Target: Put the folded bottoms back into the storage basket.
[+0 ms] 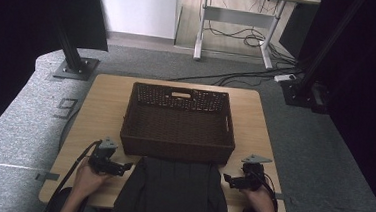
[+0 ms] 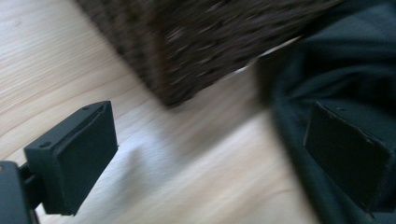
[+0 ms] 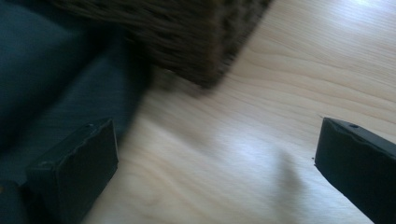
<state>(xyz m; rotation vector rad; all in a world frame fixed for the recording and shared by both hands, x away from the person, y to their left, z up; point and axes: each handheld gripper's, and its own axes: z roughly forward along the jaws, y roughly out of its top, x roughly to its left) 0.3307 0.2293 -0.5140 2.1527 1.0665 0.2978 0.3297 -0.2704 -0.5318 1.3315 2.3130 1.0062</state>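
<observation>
A dark folded garment (image 1: 172,190) lies at the table's front edge, just in front of a brown wicker basket (image 1: 179,121). My left gripper (image 1: 125,168) sits at the garment's left edge, open, pointing right. In the left gripper view its gripper (image 2: 224,154) has one jaw over bare wood and the other over the garment (image 2: 336,70), near the basket's corner (image 2: 187,56). My right gripper (image 1: 227,179) sits at the garment's right edge, open, pointing left. In the right gripper view the gripper (image 3: 219,163) straddles wood beside the garment (image 3: 56,84) and the basket (image 3: 187,37).
The wooden table (image 1: 101,105) has bare strips left and right of the basket. Beyond it are grey carpet, black stand bases (image 1: 76,68), floor cables (image 1: 238,79) and a white desk frame (image 1: 232,19).
</observation>
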